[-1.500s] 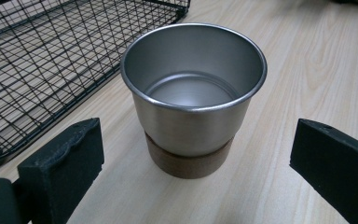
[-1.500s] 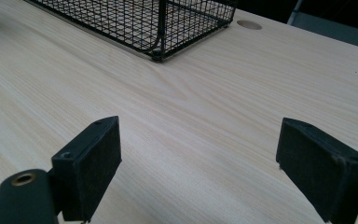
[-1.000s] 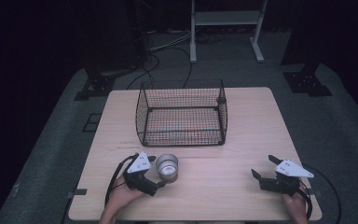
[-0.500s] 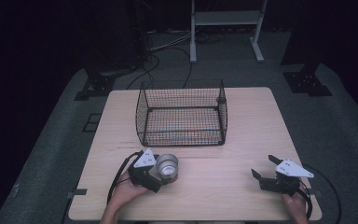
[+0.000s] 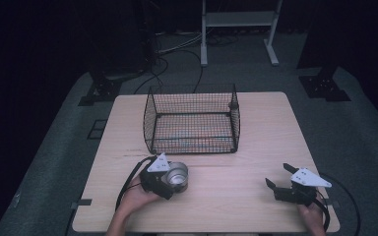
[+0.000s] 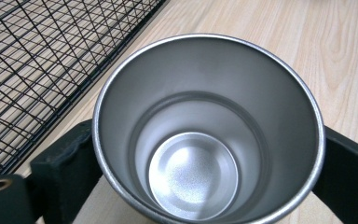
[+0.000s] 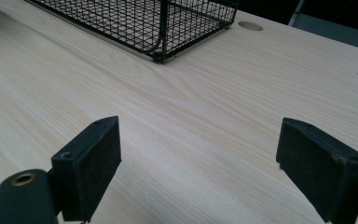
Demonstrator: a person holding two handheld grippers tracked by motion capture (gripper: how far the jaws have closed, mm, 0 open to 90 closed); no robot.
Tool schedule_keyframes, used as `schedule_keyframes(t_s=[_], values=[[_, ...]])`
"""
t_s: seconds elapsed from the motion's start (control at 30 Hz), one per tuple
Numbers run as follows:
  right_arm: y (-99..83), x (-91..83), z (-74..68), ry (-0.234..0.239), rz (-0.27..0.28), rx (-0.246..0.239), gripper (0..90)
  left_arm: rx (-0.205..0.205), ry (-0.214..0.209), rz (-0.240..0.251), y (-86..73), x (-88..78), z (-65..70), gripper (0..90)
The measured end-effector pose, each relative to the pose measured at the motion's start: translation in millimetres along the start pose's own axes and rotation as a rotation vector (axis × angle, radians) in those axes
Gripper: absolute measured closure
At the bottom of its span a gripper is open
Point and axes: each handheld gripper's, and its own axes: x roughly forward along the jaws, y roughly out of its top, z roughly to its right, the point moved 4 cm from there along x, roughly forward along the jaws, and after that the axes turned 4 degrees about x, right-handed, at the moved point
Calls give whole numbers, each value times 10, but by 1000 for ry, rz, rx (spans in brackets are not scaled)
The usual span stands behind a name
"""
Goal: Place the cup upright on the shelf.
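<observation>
A steel cup (image 5: pixel 178 176) stands upright on the wooden table (image 5: pixel 226 206), just in front of a black wire basket (image 5: pixel 192 132). My left gripper (image 5: pixel 176 181) reaches in from the cup's left, with one jaw on each side of it. In the left gripper view I look down into the empty cup (image 6: pixel 205 140), and both black pads (image 6: pixel 67 163) lie against its wall. These jaws have just been closing with the cup between them. My right gripper (image 5: pixel 277 174) rests open near the table's front right, with nothing but bare wood between its pads (image 7: pixel 93 158).
The wire basket (image 7: pixel 158 18) is open-topped and stands at the table's middle, close beside the cup (image 6: pixel 42 60). A white metal stand (image 5: pixel 236 19) and cables lie on the dark floor beyond the table. A round hole (image 7: pixel 250 25) sits in the tabletop past the basket.
My left gripper has slid a little to the right, up to the cup, so its jaws now flank the cup. The right gripper has stayed still.
</observation>
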Motion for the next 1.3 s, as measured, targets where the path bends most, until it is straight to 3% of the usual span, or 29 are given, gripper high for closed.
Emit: schedule_keyframes(t_s=[0.2, 0.53, 0.63, 0.9, 1.3], values=[[0, -1, 0, 0, 0, -1, 131, 12, -17, -1, 17, -28, -7, 169], [0, -1, 0, 0, 0, -1, 132, -11, -30, 7, 25, -47, -17, 177], [0, -1, 0, 0, 0, -1, 132, -2, -30, 6, 55, -71, -13, 178], [0, 0, 1, 1, 1, 0, 132, 19, -54, 24, 226, -132, 0, 178], [2, -4, 6, 3, 4, 10, 132, 92, -95, 33, 631, -196, 1, 178]])
